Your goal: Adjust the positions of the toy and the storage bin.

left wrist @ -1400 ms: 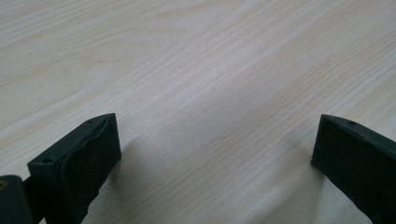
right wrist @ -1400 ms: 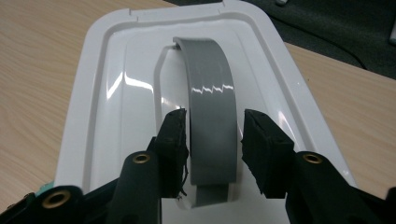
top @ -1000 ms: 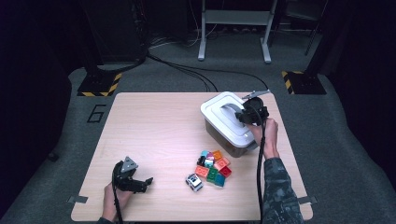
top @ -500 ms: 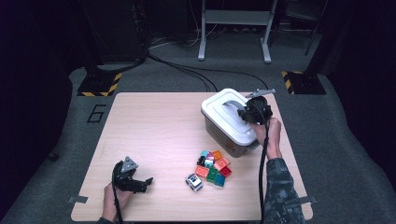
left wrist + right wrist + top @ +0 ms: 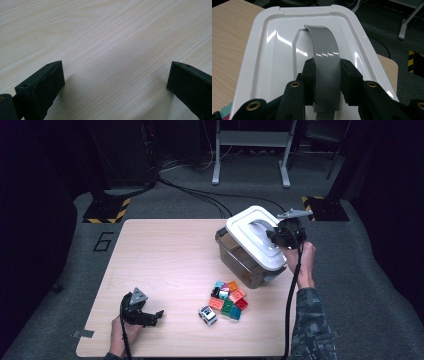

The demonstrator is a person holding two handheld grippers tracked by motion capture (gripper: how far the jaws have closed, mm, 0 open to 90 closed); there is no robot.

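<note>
Lid coming off the clear plastic storage box [image 5: 245, 262] at right of centre in the high view.

The right gripper [image 5: 278, 235] pinches the grey arched handle [image 5: 325, 62] of the white rectangular lid [image 5: 254, 240], which now tilts higher off the box than a second ago. Next, I judge, comes lifting it clear and setting it aside. The left gripper [image 5: 150, 317], jaws spread, rests at lower left on the pale wooden table [image 5: 165, 255], unmoved, left of the coloured toy bricks [image 5: 228, 298].
</note>
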